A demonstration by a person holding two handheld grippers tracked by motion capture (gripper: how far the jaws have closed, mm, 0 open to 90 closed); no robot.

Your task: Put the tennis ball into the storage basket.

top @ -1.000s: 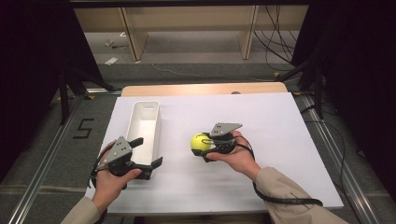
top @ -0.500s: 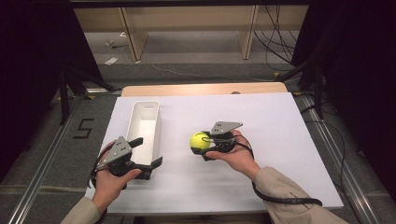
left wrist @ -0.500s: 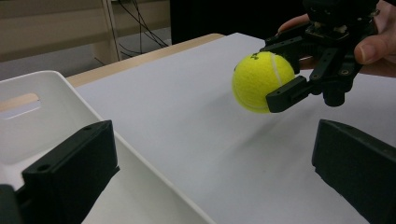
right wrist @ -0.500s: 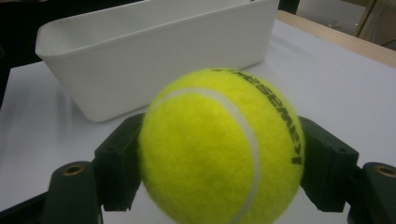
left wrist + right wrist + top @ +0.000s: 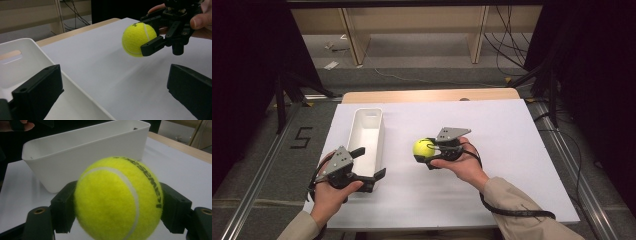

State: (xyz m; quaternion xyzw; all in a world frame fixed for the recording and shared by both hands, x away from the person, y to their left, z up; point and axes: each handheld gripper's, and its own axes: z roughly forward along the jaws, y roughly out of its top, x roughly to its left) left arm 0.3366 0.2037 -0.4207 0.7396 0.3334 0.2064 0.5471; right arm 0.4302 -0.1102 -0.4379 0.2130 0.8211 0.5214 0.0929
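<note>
a yellow tennis ball (image 5: pixel 423 148) sits clamped between the jaws of the right gripper (image 5: pixel 428 152), lifted just off the white bench (image 5: pixel 512 150), to the right of a white bin (image 5: pixel 368 137). the left gripper (image 5: pixel 371 167) is at the near end of that bin, its jaws spread wide with nothing between them, one over the bin and one over the bench.
</note>
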